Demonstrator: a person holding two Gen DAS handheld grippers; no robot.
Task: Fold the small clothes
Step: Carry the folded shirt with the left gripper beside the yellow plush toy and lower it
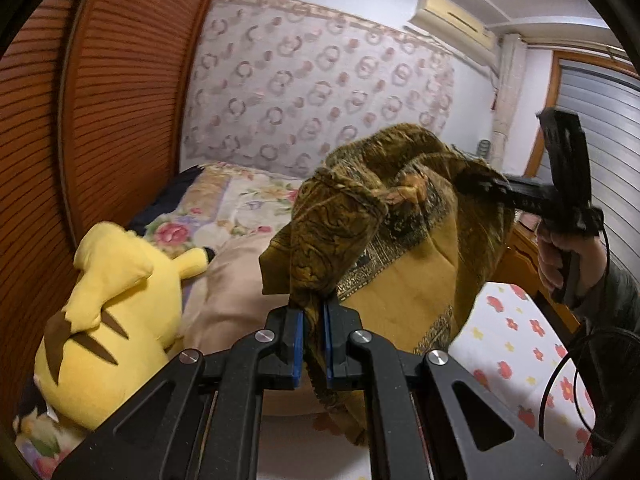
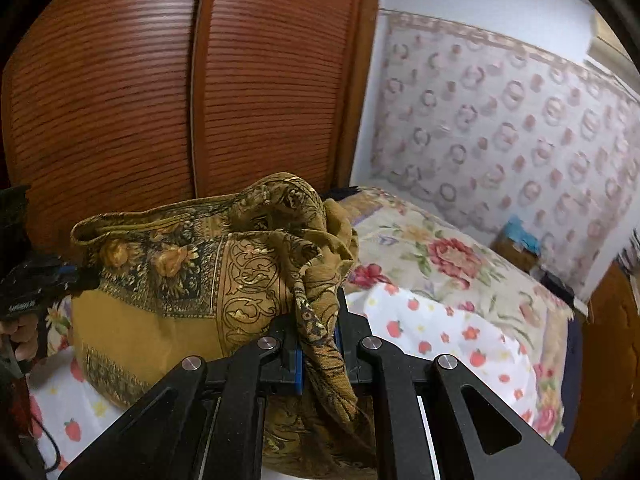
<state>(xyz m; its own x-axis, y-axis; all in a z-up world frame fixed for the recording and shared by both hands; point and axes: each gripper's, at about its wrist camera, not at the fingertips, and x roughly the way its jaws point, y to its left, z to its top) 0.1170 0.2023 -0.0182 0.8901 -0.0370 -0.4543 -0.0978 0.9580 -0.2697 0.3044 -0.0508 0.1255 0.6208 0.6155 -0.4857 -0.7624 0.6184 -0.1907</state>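
So both grippers are pinching the mustard patterned cloth (image 1: 400,216) up off the bed (image 1: 516,332). Left gripper (image 1: 314,320) and right gripper (image 2: 318,344) are each clamping a bunched corner.

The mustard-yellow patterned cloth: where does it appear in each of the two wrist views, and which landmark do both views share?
Left wrist view: the cloth fills the centre, pinched below by the left gripper and at right by the right gripper.
Right wrist view: the cloth lies centre-left, pinched by the right gripper.
Shared landmark: the white strawberry-print sheet.
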